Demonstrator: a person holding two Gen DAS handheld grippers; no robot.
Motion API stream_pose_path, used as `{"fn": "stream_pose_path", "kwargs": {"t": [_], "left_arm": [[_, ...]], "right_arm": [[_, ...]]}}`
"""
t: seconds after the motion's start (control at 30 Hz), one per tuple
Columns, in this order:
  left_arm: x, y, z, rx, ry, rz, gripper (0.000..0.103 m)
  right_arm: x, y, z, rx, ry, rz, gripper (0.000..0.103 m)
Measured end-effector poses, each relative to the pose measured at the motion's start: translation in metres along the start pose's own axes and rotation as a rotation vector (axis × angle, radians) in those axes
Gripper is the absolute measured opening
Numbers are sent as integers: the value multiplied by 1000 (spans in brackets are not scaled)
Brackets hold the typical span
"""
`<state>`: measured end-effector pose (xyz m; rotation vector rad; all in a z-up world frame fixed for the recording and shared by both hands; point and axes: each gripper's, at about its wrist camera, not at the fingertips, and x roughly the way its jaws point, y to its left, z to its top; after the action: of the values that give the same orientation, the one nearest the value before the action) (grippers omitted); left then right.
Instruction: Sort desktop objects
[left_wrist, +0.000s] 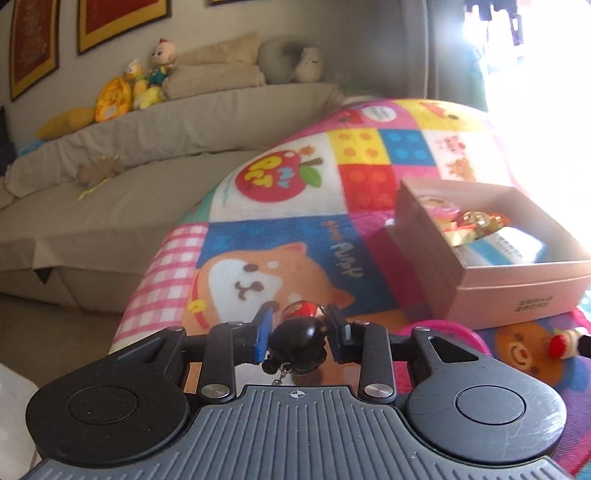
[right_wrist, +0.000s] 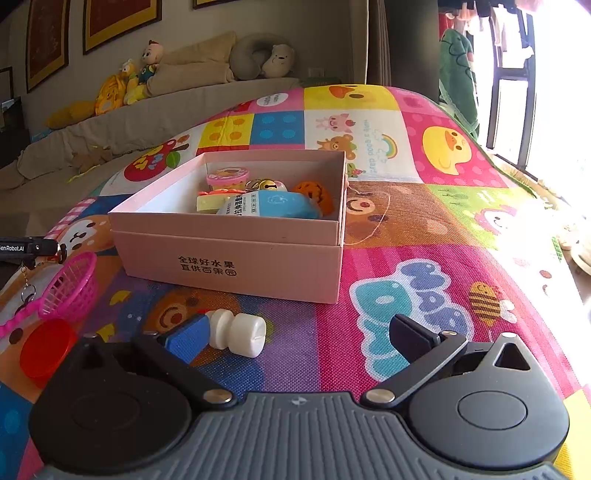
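Two hand-held grippers work over a counter covered by a bright patchwork cartoon mat (right_wrist: 406, 206). The left hand-held gripper (left_wrist: 298, 332) is clenched on a small black rounded keychain figure (left_wrist: 297, 341), its blue-padded fingers (left_wrist: 263, 334) pressing it from both sides; a short metal chain (left_wrist: 280, 376) dangles from the figure, and a red-and-white part shows just beyond the fingertips, though the blur leaves it unclear whether that belongs to the same charm. The figure is held up off the mat, to the front left of the pale pink cardboard box (right_wrist: 236, 254).

That open box (left_wrist: 517, 291) sits near the middle of the mat and already holds several things: a blue-and-white packet (right_wrist: 266, 206), a pink toy cup (right_wrist: 225, 179), small gold bells (right_wrist: 264, 184) and an orange knitted piece (right_wrist: 314, 192).

The right hand-held gripper (right_wrist: 297, 338) is released, jaws spread wide with nothing between them, low over the mat in front of the box. A white plastic spool-shaped piece (right_wrist: 238, 334) lies on the mat in front of the box, just beside that gripper's blue-padded finger. Left of the box stand a pink plastic mesh basket (right_wrist: 70, 288) and, nearer, a red translucent cup (right_wrist: 46, 349).
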<state>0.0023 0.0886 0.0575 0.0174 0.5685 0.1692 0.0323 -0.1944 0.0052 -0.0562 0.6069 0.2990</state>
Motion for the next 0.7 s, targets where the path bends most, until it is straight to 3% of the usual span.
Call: {"fn": "stream_pose_path", "kwargs": {"t": [0.17, 0.33, 0.47, 0.6, 0.7], "left_arm": [[-50, -43, -2, 104, -72, -218, 35], [-65, -87, -44, 223, 20, -400, 35], [-62, -92, -72, 238, 105, -428, 39], [-59, -74, -78, 186, 135, -380, 58], [-63, -61, -82, 221, 130, -332, 70]], "right_arm": [[-1, -2, 0, 9, 4, 1, 103], [-1, -4, 0, 23, 3, 3, 103], [-1, -4, 0, 22, 1, 2, 103], [0, -3, 0, 19, 2, -1, 103], [0, -2, 0, 15, 4, -6, 103]]}}
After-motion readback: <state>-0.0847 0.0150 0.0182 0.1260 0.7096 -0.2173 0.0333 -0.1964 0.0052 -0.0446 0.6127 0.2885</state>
